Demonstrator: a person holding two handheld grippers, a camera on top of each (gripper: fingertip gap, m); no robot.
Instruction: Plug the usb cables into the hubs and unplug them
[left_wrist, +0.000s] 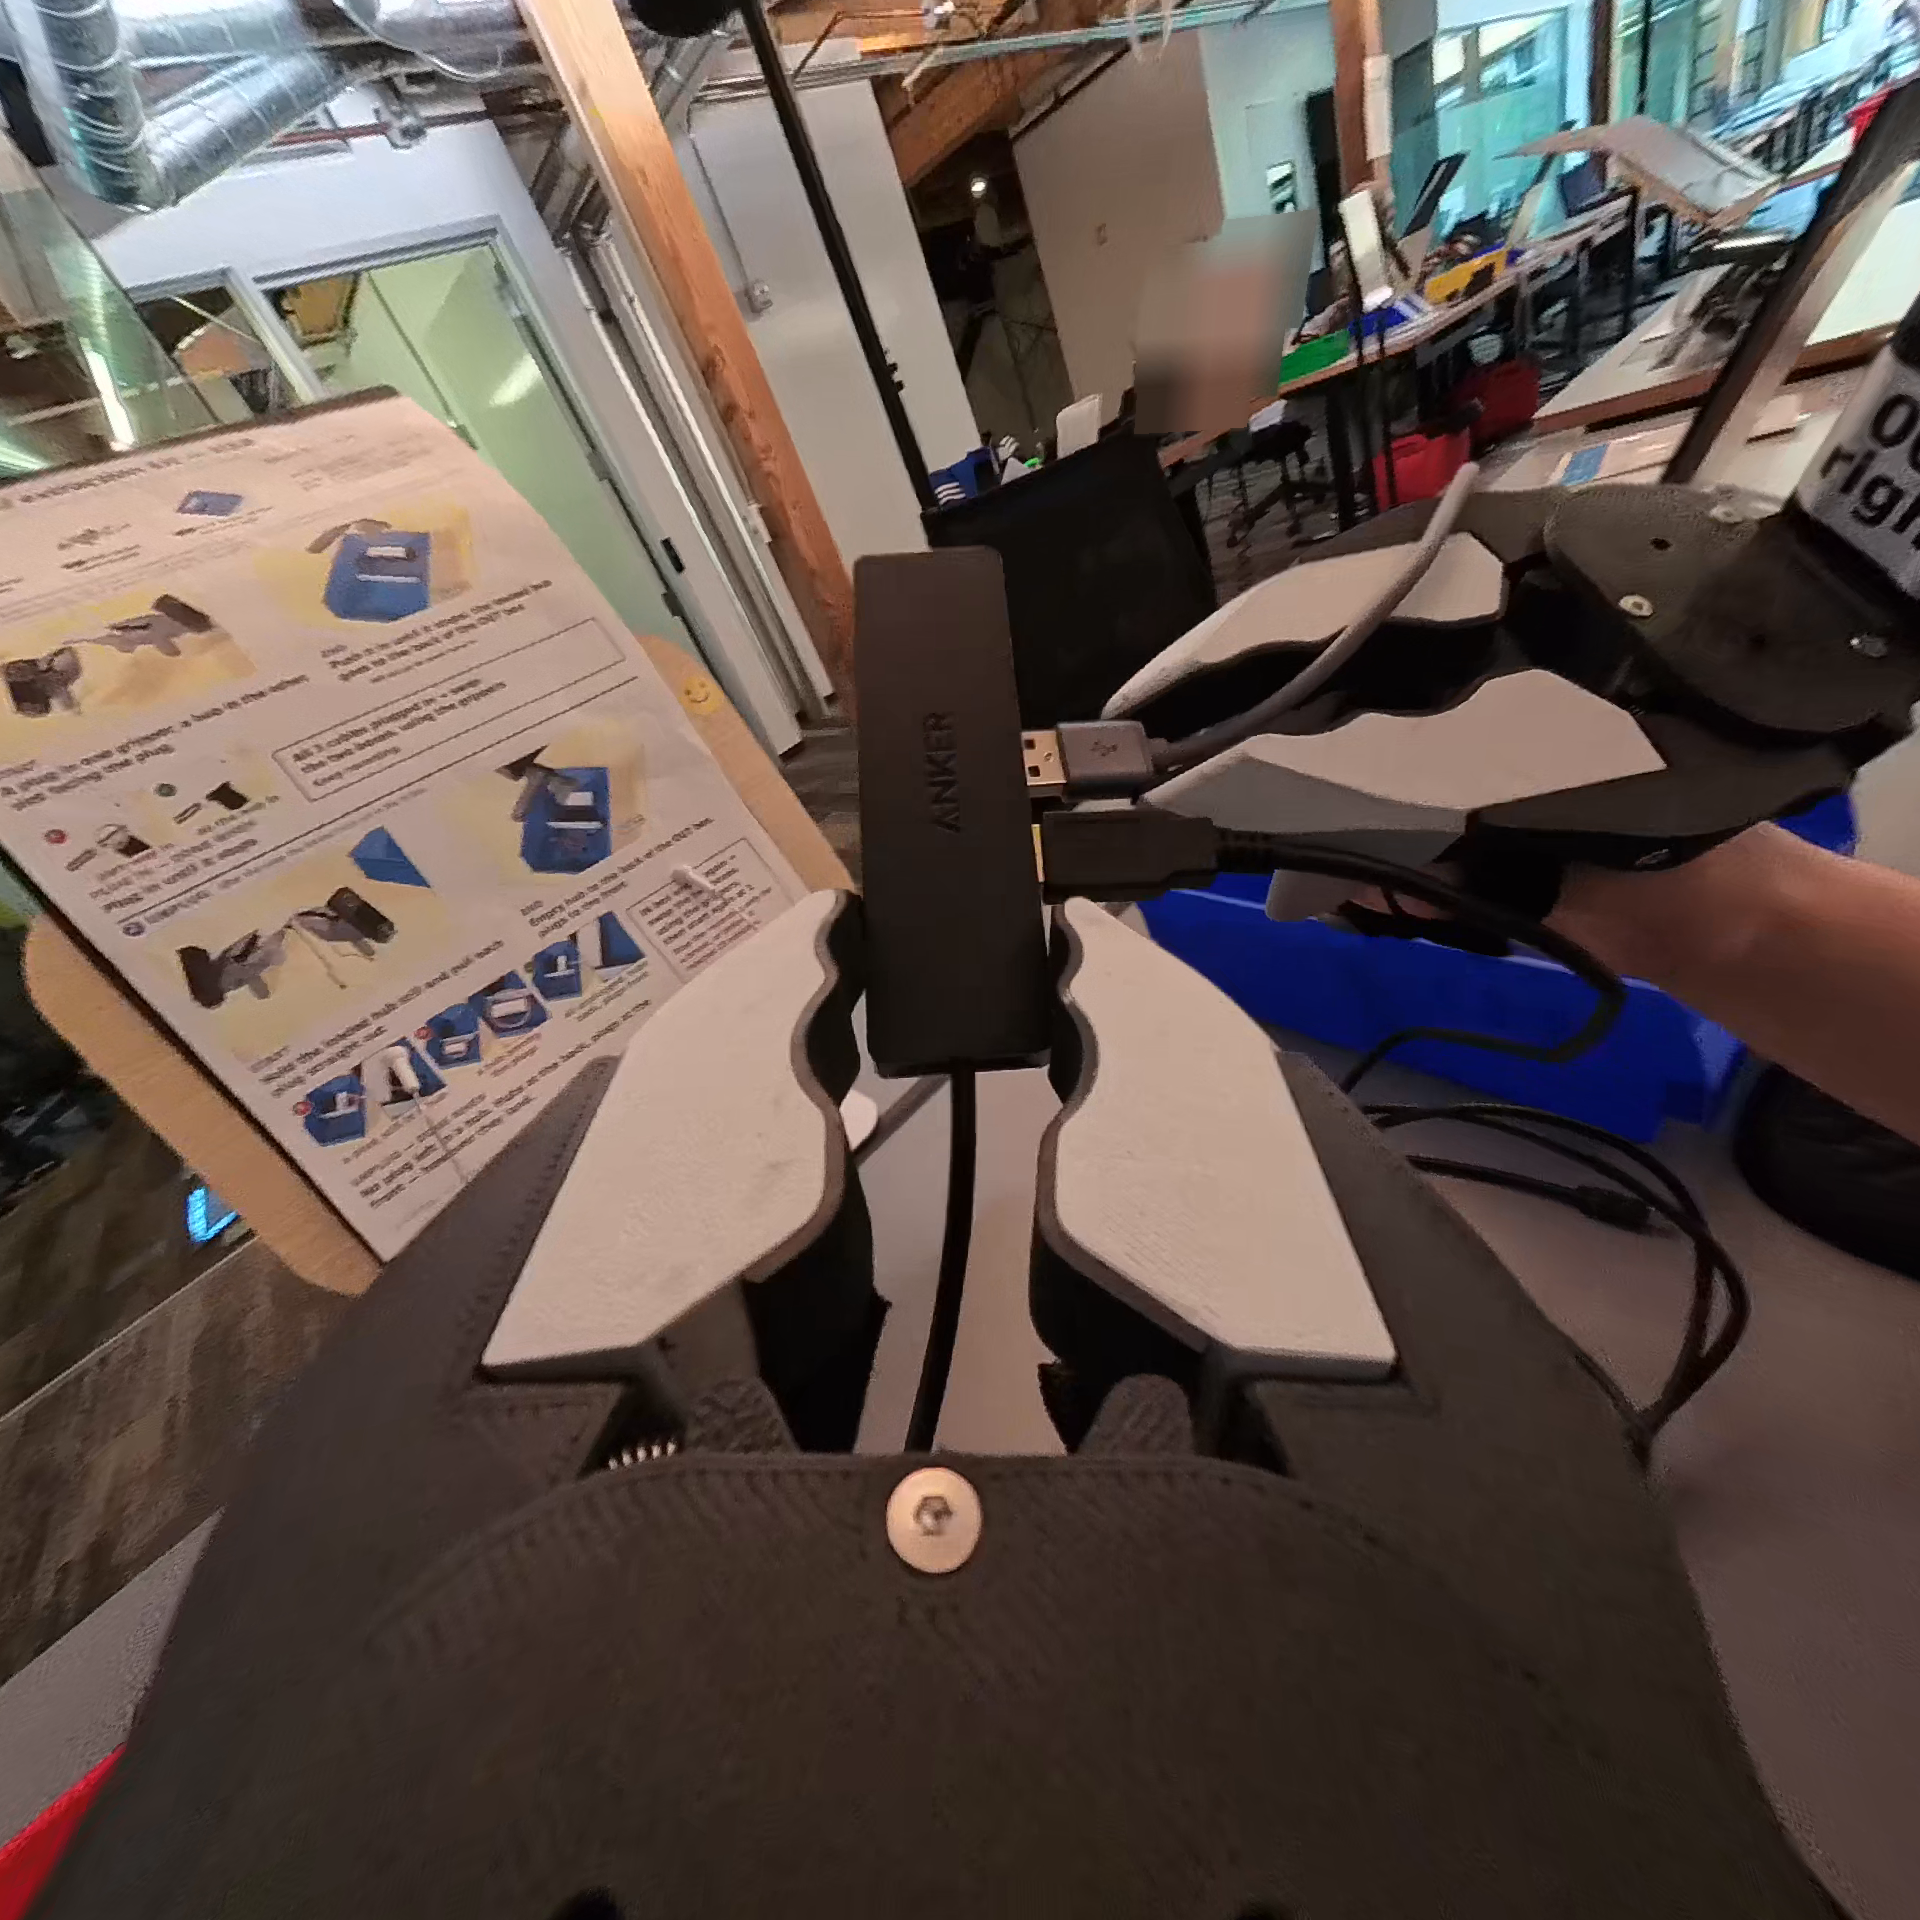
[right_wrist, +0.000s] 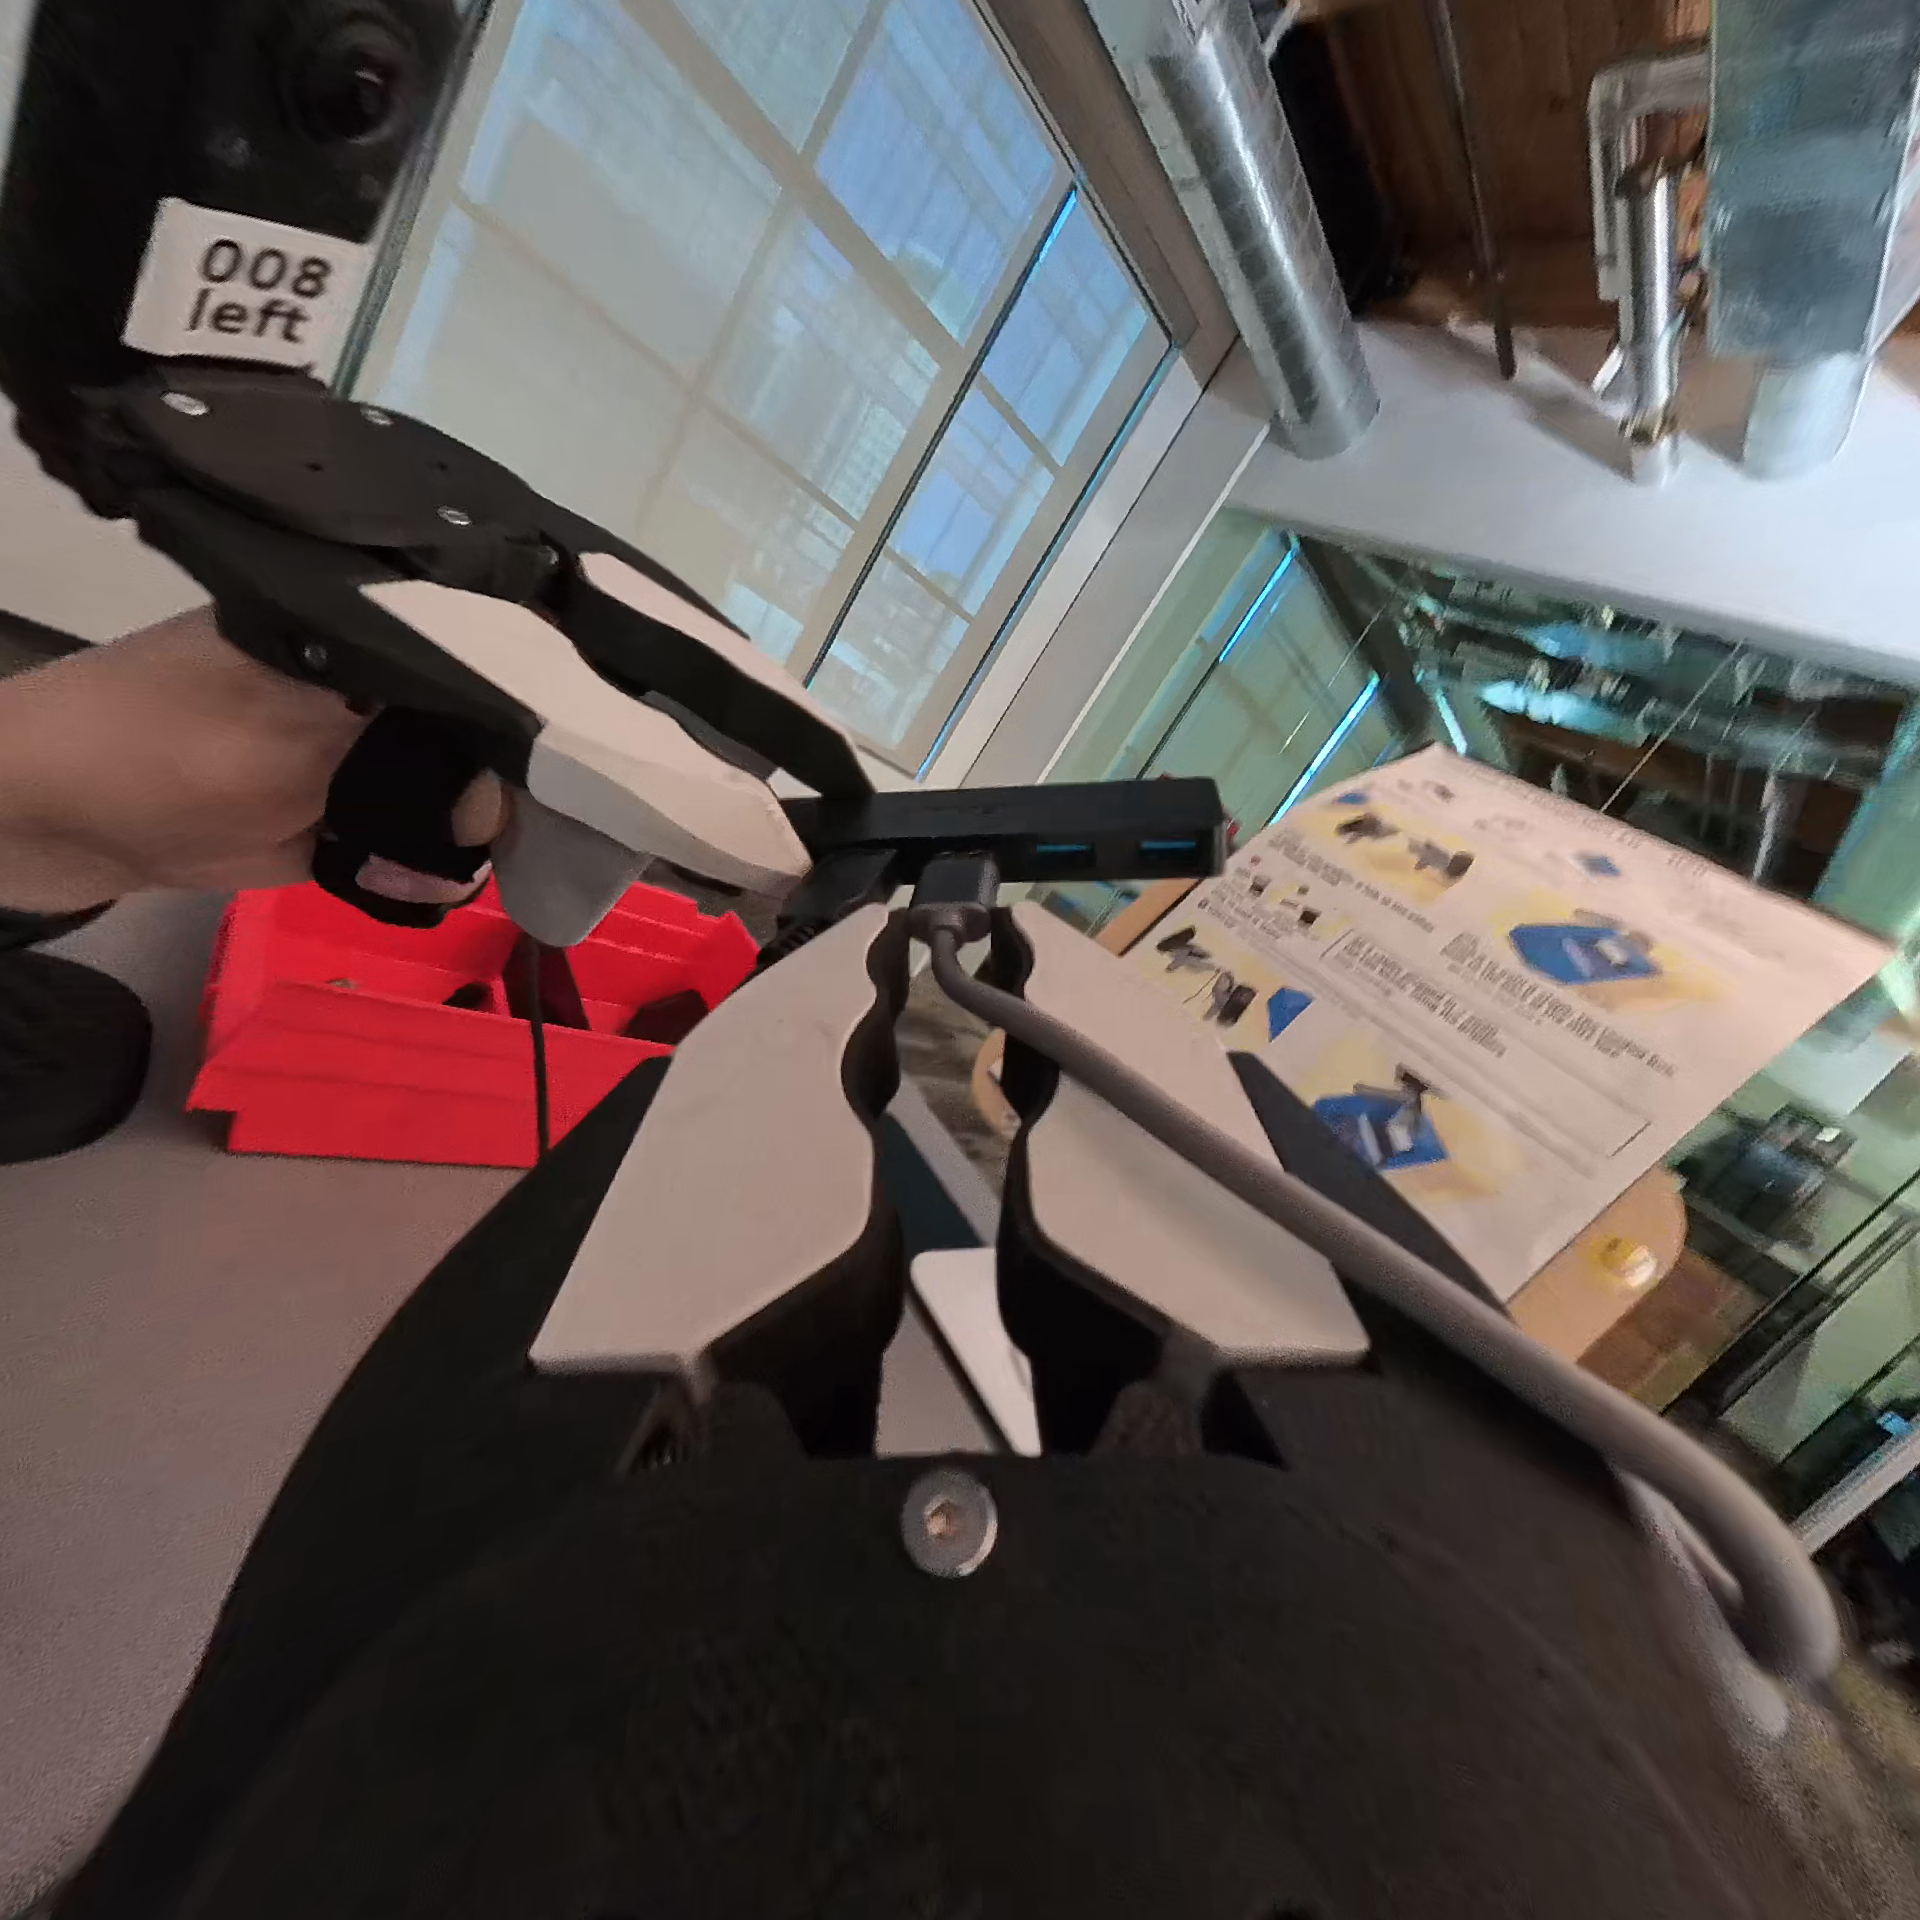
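Worked above the grey counter (left_wrist: 1818, 1507), with a blue bin (left_wrist: 1403, 997) behind and black cable slack (left_wrist: 1704, 1299) looped beside it (enough loose loop to snag on a tug). Gripped in the left gripper (left_wrist: 951, 925), jaws closed on its lower end: the black hub (left_wrist: 940, 727), upright and well clear of the counter. Pinched by the right gripper (right_wrist: 945, 930), jaws clamped on its rear end: the grey plug (left_wrist: 1101, 753), metal tip mostly bare at the hub's side, seemingly only partly seated. Sat just below it, touching: a black plug (left_wrist: 1127, 854), fully in. Likely troubles from here: hub pivoting in its narrow hold under a sideways push; grey tip going in tilted and jamming; neighbouring black plug knocked loose; grip sliding back onto the cable.
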